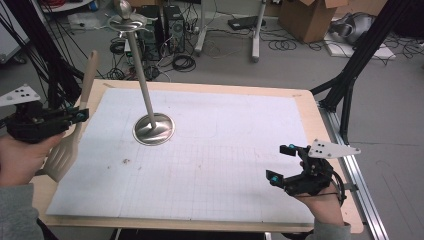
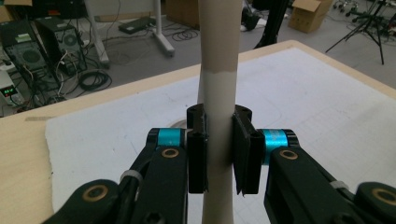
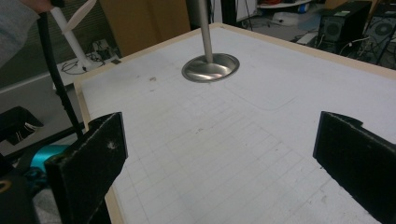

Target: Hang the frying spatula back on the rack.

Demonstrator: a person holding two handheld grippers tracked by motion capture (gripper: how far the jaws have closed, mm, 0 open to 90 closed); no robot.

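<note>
The left gripper [image 2: 219, 149] has its black fingers [image 2: 197, 154] clamped on the handle of a beige plastic slotted spatula [image 1: 75, 130], one pad on each flat side, so the tool cannot twist in the grip. In the left gripper view the handle runs straight up between the pads and out of the top of the frame. From the high view the grip sits at about mid-length: the handle rises up and slightly back above the gripper, while the slotted blade hangs below it, over the left edge of the counter [image 1: 310, 107], and seems clear of the surface. Held near its balance point like this, the spatula should handle steadily when it is carried.

The right gripper [image 1: 281, 163] rests low at the near right of the counter with its fingers [image 3: 88, 158] spread wide and nothing between them; it looks parked out of the way, ready to help if needed.

Out on the white gridded mat [image 1: 225, 160] that covers the counter stands a polished metal stand [image 1: 150, 120]: a round dished base, a slim upright pole and a small hooked top. It is well apart from both grippers. A likely reading is that the spatula is meant to hang there, and its upright hold suits that.
</note>
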